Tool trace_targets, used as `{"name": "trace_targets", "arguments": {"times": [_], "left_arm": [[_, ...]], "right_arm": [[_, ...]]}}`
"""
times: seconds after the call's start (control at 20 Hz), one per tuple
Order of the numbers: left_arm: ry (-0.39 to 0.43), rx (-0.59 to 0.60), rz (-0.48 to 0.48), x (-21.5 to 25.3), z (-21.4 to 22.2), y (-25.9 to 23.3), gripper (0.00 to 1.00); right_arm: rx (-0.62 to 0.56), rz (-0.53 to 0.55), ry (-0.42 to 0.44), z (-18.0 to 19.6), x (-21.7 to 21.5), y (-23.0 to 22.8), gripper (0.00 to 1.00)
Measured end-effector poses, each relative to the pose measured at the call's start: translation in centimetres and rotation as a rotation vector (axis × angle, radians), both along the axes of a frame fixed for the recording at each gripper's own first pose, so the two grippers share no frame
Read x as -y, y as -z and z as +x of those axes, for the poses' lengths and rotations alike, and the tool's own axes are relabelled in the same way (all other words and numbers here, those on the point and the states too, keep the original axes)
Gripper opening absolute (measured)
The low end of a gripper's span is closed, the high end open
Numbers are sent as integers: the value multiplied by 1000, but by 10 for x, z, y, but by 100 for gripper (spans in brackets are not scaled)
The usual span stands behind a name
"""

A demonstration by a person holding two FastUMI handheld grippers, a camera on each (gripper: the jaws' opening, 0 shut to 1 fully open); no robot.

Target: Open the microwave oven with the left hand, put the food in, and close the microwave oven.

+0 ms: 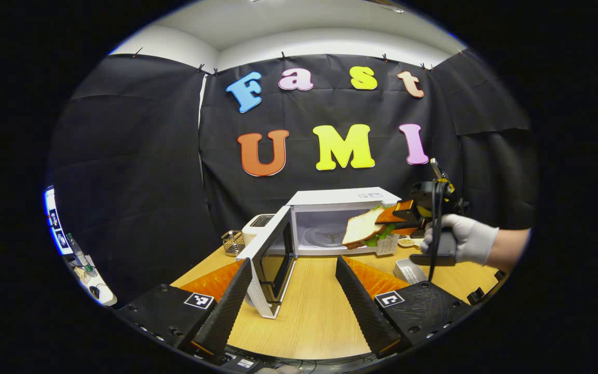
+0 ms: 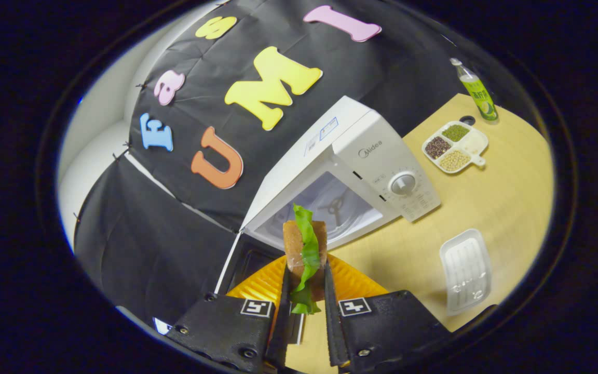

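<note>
In the right gripper view the right tool [image 2: 304, 291] is clamped on the sandwich [image 2: 304, 249], which stands on edge just before the open cavity of the microwave [image 2: 377, 156]; its long axis points straight in. The left tool [image 1: 288, 291] hangs wide and empty, near the swung-out door [image 1: 270, 259]. The front panel reads "Midea".

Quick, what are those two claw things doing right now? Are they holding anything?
Left gripper: open, holding nothing, facing the open microwave door.
Right gripper: shut on the sandwich, held up in front of the microwave.
</note>
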State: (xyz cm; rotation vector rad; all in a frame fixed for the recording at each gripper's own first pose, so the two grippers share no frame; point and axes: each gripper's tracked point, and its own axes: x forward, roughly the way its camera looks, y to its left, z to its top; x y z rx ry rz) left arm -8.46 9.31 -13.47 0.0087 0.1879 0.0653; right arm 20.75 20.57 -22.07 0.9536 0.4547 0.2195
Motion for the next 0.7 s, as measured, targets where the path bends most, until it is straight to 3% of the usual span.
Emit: {"name": "trace_targets", "arguments": {"times": [0.2,0.4,0.7], "left_arm": [[-18,-13,2,-24,-3,13,96],[-36,-35,19,-48,-3,23,96],[-75,-49,8,-68,1,32,96]], "right_arm": [[38,75,193,47,-34,23,33],[24,123,280,102,-62,49,33],[13,155,421,161,-67,79,33]]}}
